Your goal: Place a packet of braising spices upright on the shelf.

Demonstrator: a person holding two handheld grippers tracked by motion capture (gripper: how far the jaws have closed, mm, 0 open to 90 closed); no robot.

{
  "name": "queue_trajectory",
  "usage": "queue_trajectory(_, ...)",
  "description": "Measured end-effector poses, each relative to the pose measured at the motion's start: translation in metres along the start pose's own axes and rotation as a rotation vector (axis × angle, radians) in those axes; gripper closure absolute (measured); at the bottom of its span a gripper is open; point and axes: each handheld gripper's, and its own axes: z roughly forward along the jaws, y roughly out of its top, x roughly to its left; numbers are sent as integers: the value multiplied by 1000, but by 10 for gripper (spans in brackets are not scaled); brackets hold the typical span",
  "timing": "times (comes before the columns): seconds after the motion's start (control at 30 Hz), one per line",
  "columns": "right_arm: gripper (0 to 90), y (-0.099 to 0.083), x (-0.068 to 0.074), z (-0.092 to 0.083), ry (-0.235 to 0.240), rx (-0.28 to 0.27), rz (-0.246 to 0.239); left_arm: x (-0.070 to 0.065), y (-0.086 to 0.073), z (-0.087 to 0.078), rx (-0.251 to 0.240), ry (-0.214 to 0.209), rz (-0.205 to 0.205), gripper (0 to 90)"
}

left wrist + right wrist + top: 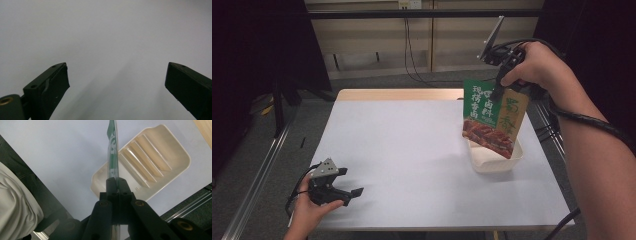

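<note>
My right gripper (501, 89) is shut on the top edge of a flat green, tan and red food packet (492, 117). The packet hangs upright, its bottom edge down inside a cream plastic tray (497, 162) on the right of the white table. In the right gripper view the jaws (116, 181) pinch the packet (113, 152) edge-on above the ribbed tray (150, 162). My left gripper (351, 184) rests at the table's near left, held by a hand, jaws spread apart. In the left gripper view its fingertips (58, 82) stand wide over bare white table, nothing between them.
The white table (412, 150) has a wooden strip along its far edge. Metal rails run along the floor on both sides. Cables hang against the back wall. A person's trouser leg (17, 210) shows beside the table in the right gripper view.
</note>
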Motion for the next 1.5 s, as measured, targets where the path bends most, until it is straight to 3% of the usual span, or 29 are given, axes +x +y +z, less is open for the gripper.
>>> queue_trajectory(1.03,900,-21,-13,5,-1,18,39,-1,0,1,-1,-1,-7,49)
queue_trajectory(1.5,900,-21,-14,11,-10,37,52,0,0,0,1,8,-2,49)
